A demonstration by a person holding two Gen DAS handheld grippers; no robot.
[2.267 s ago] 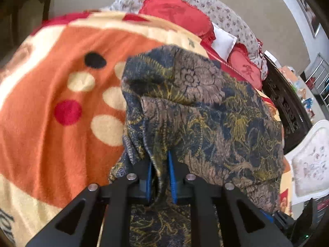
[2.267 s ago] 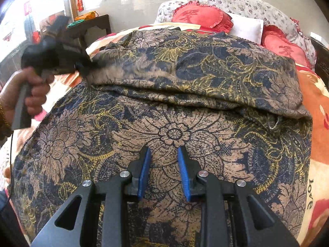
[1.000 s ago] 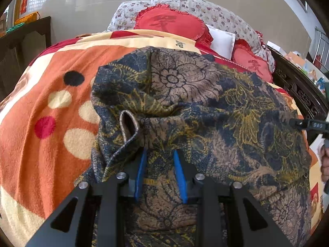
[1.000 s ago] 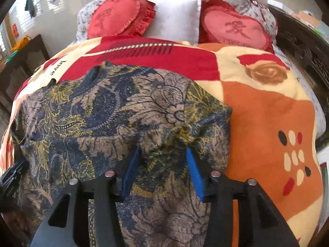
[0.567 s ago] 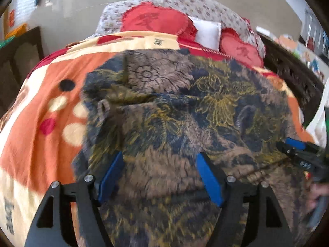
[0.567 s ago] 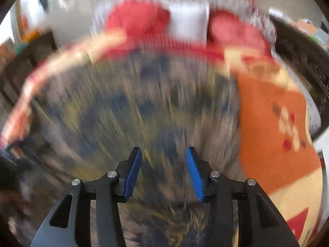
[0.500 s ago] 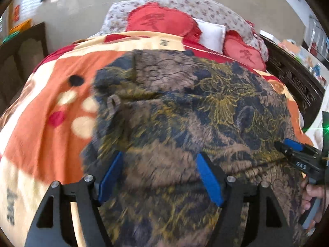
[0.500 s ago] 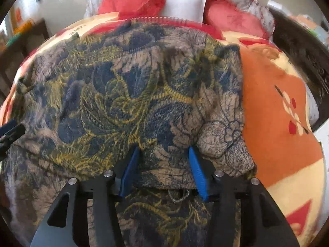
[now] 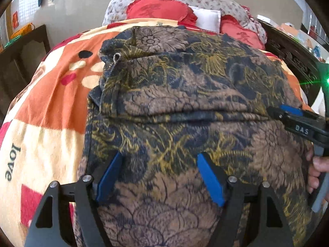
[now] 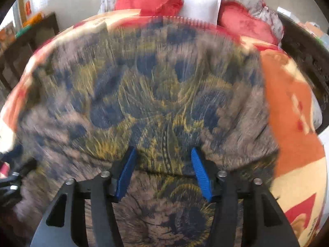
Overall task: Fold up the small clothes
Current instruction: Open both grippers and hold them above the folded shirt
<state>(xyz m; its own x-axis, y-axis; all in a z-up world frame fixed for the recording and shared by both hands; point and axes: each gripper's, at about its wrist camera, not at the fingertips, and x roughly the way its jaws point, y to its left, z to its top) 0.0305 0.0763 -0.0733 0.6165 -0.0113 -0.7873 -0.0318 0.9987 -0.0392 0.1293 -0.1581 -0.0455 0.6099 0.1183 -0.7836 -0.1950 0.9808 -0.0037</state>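
The floral garment (image 9: 185,94) (navy, brown and gold) lies spread over the middle of the bed, on the orange, cream and red blanket (image 9: 51,107), with a fold edge running across it from side to side. The left gripper (image 9: 159,177) hovers over its near part, blue pads wide apart and holding nothing. The right gripper (image 10: 163,170) sits at the fold edge with its pads also spread, cloth between them but not pinched (this view is motion-blurred). Red cushions (image 9: 156,9) and a white pillow (image 9: 205,19) line the bed's far edge.
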